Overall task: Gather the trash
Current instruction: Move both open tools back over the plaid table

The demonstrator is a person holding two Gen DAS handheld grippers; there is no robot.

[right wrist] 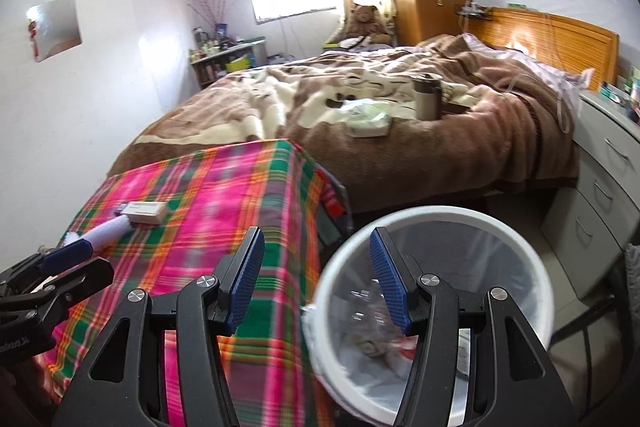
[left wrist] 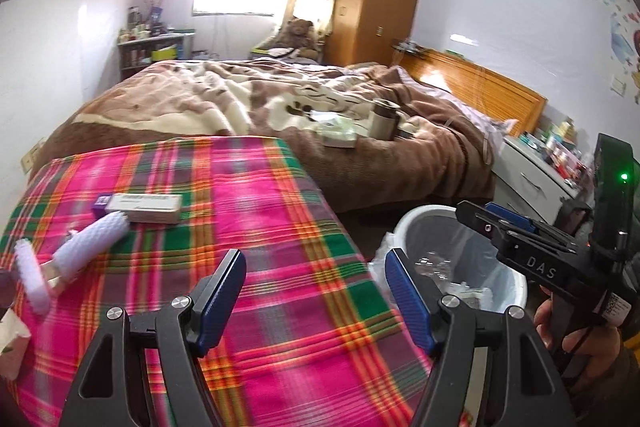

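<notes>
Both claws are released and carry nothing. The left claw (left wrist: 316,297) hangs over the near edge of the table draped in pink plaid cloth (left wrist: 256,227); the right claw (right wrist: 318,281) straddles that table's corner and the white round plastic bin with a clear liner (right wrist: 520,247) just beside it, likely placed there for short drops. Left on the table, further from the bin: a flat cream cardboard box (left wrist: 150,207) and a white ribbed foam sleeve (left wrist: 94,243) touching it, probably the next trash.
</notes>
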